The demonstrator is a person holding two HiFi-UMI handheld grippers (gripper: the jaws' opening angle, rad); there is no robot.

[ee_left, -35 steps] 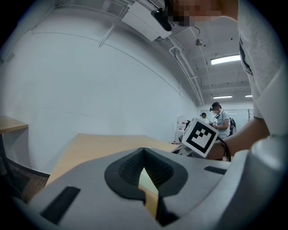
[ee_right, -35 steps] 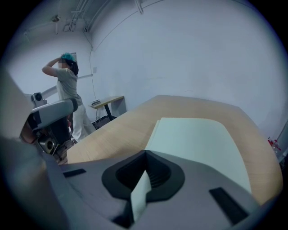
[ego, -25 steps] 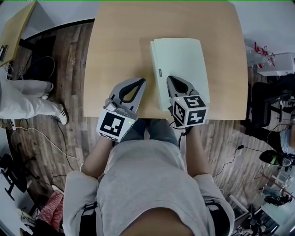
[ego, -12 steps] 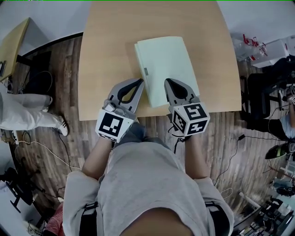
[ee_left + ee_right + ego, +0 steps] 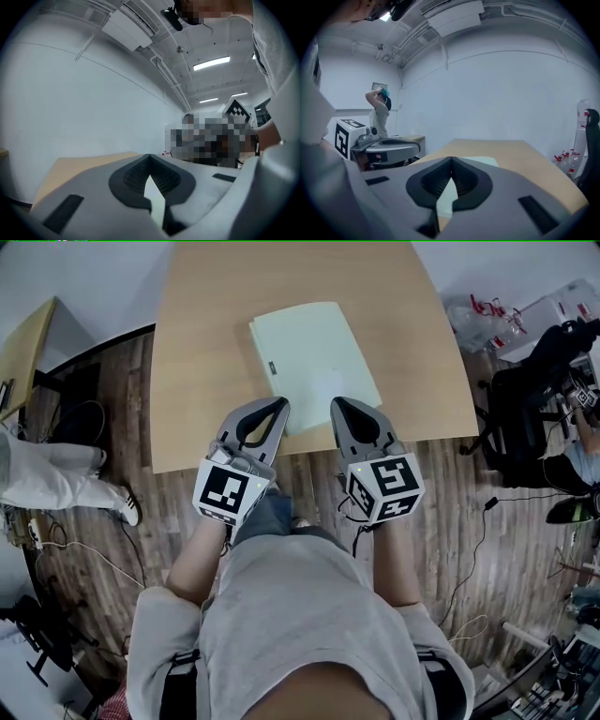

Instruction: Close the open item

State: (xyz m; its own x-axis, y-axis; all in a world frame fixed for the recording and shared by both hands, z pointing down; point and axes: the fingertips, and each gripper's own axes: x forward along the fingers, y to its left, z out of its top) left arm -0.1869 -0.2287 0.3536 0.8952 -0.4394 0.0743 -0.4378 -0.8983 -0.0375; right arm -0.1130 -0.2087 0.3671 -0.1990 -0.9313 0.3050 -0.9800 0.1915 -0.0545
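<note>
Lying just ahead of clenched left tongs [image 5: 281,406] and clenched right tongs [image 5: 337,404], closed green folder [image 5: 314,357].

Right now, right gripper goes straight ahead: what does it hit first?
Probably the pale green folder on the table: the right gripper, jaws shut, points at its near edge. Its height above the folder is unclear.

The flat folder [image 5: 309,362] lies on the bench [image 5: 202,352] near its front edge; wide bare wood lies left of it and behind it, a narrower strip right; the left gripper [image 5: 280,405] and right gripper [image 5: 336,403] crowd its near end.
</note>
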